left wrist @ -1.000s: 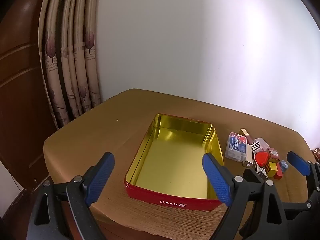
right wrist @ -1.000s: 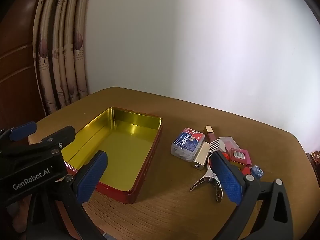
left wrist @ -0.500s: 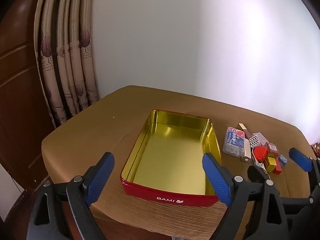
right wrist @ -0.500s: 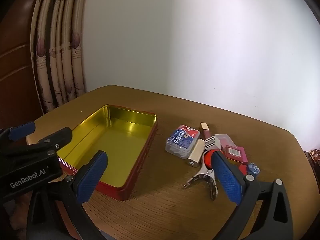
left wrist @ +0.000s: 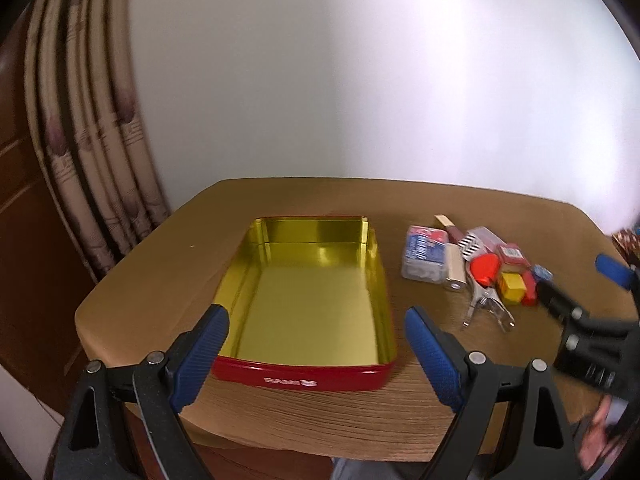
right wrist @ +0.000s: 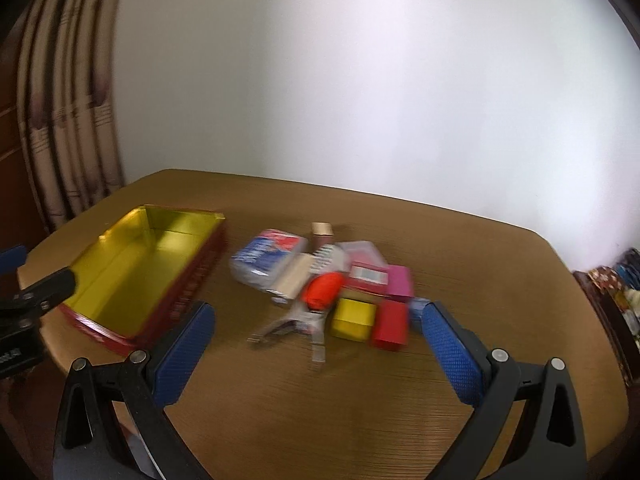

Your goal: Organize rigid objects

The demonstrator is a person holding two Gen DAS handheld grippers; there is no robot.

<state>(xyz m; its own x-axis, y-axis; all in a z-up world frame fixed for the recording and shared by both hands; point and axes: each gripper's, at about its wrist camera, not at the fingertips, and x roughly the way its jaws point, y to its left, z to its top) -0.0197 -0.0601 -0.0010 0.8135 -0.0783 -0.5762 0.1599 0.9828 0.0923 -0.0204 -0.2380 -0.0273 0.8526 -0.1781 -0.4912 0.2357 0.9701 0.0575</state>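
Observation:
An open red tin [left wrist: 300, 378] with a gold inside lies on the brown table, with nothing in it. My left gripper [left wrist: 314, 320] hangs open just before the tin's near wall. To the tin's right is a heap of small things: a clear box with a blue label [left wrist: 425, 254], a red-headed metal clip [left wrist: 486, 270] and a yellow block [left wrist: 512, 286]. In the right wrist view, my right gripper [right wrist: 318, 312] is open in front of the heap, with the yellow block [right wrist: 354, 318], a red block [right wrist: 390, 326] and a pink box [right wrist: 400, 282] between its fingers' lines. Neither gripper holds anything.
A patterned curtain [left wrist: 92, 160] and dark wood panelling stand to the left, with a white wall behind the table [left wrist: 280, 208]. The table's rounded front edge is right below both grippers. Some colourful clutter [right wrist: 616, 280] sits past the table's right edge.
Both grippers have risen and swung to the right. The right one now faces the heap instead of the tin's corner. Both stayed open, and no object moved.

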